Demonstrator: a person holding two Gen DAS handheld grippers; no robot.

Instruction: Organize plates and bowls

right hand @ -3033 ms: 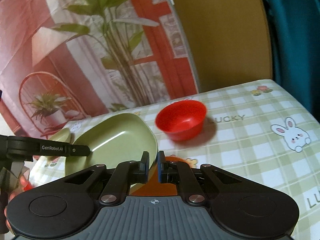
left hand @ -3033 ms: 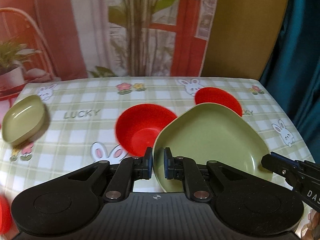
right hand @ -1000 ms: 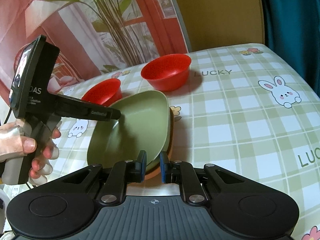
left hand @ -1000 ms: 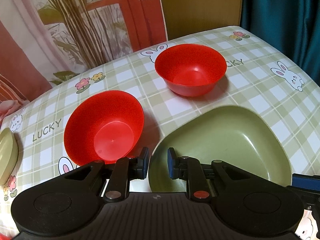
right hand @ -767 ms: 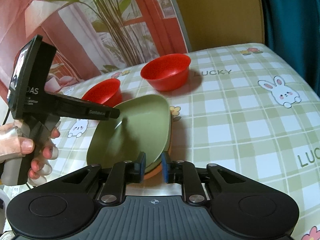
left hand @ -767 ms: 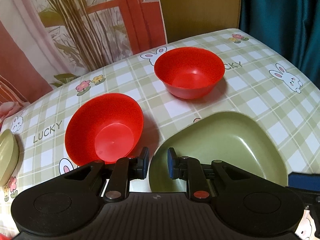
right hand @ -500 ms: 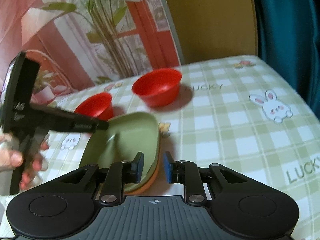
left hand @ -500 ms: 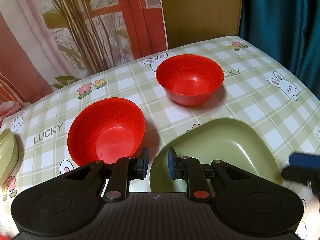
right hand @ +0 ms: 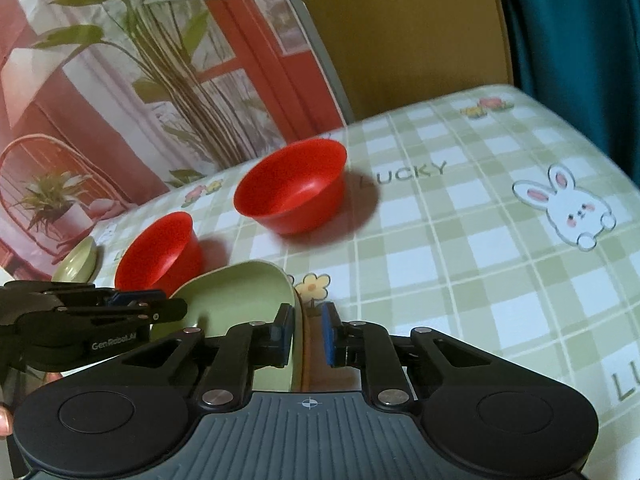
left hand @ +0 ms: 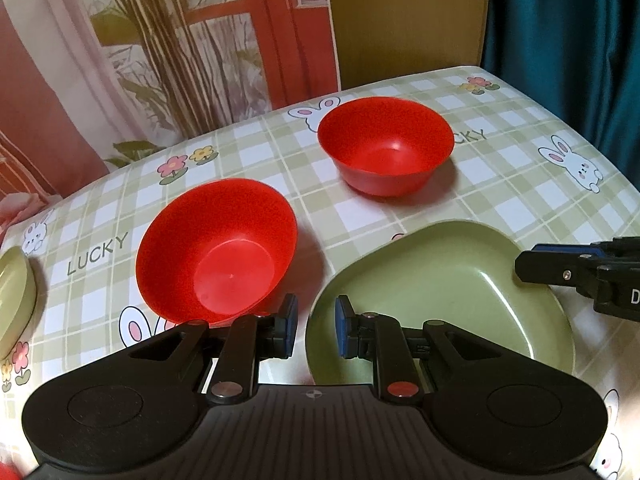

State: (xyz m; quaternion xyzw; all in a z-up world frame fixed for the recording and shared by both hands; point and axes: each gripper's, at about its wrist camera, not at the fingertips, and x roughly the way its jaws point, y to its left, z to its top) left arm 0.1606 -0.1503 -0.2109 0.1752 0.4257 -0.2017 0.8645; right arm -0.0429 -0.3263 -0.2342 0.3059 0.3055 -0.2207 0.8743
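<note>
A large green plate (left hand: 452, 292) lies on the checked tablecloth; in the right wrist view (right hand: 240, 304) it rests on an orange plate (right hand: 306, 344) whose rim shows beneath it. My left gripper (left hand: 314, 326) is open with the green plate's near rim between its jaws. My right gripper (right hand: 308, 334) is open, its jaws on either side of the stacked rims. A red bowl (left hand: 218, 252) sits left of the plate, tilted. A second red bowl (left hand: 386, 144) stands upright farther back.
A small green dish (left hand: 14, 292) lies at the table's left edge; it also shows in the right wrist view (right hand: 76, 264). A printed backdrop and a brown panel stand behind the table. A teal curtain hangs at the right.
The green plate was set down on the orange plate. Both grippers have let go of it: the left opened first, the right opened over the last second and pulled back a little.
</note>
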